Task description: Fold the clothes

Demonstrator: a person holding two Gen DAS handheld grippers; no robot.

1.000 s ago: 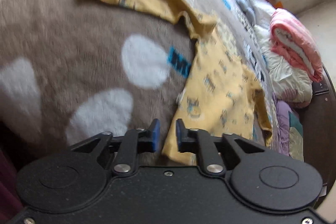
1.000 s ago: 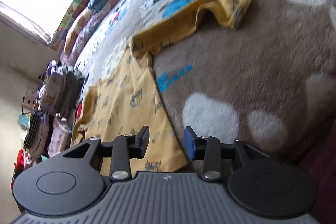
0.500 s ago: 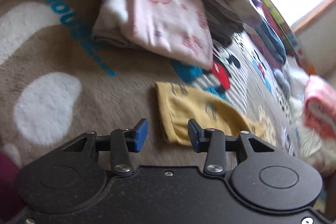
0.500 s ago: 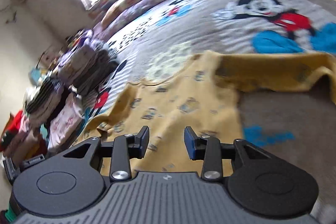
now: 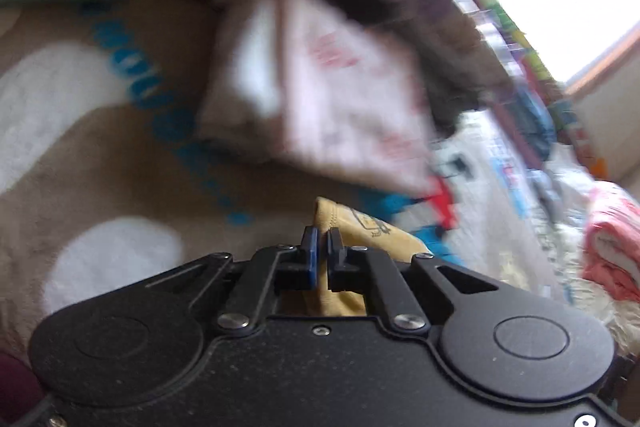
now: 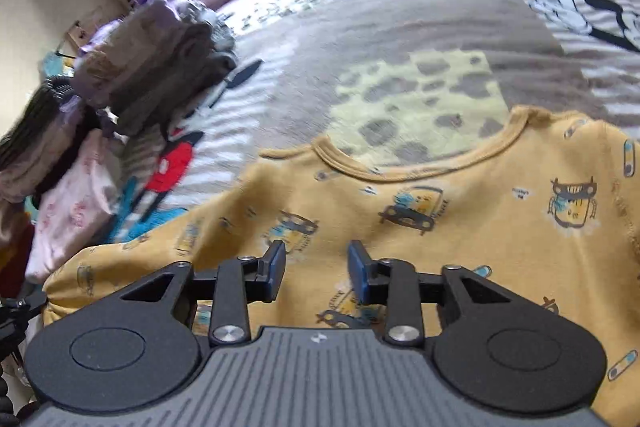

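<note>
I have the left hand-held gripper [image 5: 319, 251] pressed together, pinching the sleeve cuff of the yellow shirt [image 6: 440, 219]. The shirt lies flat on the bed blanket [image 6: 400, 39], directly beneath my right hand-held gripper [image 6: 316, 271], whose jaws have just been closing yet stand spread above the chest. Next I likely carry the sleeve inward. No readable writing; the blanket's blue lettering blurs.

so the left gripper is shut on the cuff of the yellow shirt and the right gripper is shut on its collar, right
Not quite. The left gripper is shut on the cuff of the yellow shirt, but the right gripper grips nothing: in the right wrist view its jaws, which have just been closing, stand apart above the shirt's chest, short of the collar.
</note>
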